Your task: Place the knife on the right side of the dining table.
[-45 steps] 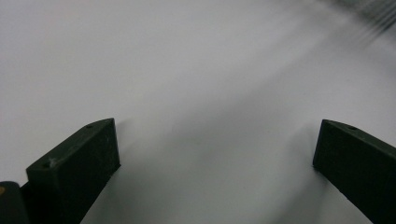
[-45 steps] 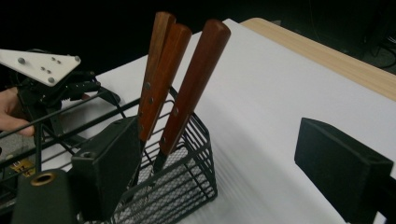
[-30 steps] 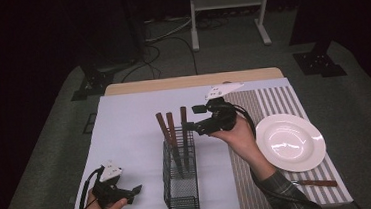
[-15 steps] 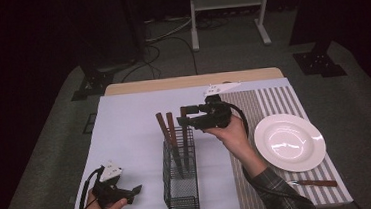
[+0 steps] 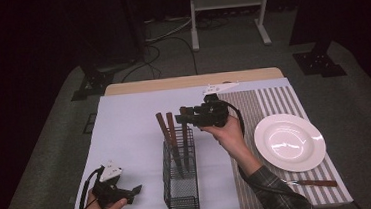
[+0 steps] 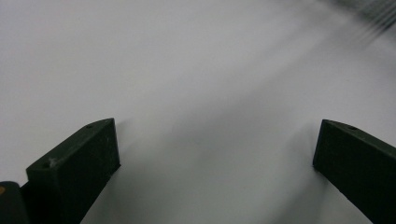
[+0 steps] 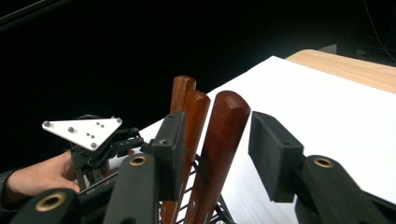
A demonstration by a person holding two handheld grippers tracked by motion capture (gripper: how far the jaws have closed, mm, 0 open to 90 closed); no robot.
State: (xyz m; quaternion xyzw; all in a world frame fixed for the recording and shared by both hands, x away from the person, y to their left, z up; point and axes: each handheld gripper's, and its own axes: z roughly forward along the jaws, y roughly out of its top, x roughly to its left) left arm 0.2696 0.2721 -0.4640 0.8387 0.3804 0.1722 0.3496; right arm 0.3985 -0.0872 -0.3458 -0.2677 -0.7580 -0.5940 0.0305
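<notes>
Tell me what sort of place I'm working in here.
Likely a staged recording setup, not a real dining room: a table laid with a white plate on a striped placemat and a wire basket of wooden-handled utensils, ringed by dark drapes and floor cables.

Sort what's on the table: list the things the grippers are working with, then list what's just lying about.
In the job:
- right gripper, jaws open around one wooden handle
- the other two wooden handles
- black wire basket holding all three

Lying about:
- white plate
- knife in front of the plate
- striped mat
- left gripper, open, resting at the table's near left
</notes>
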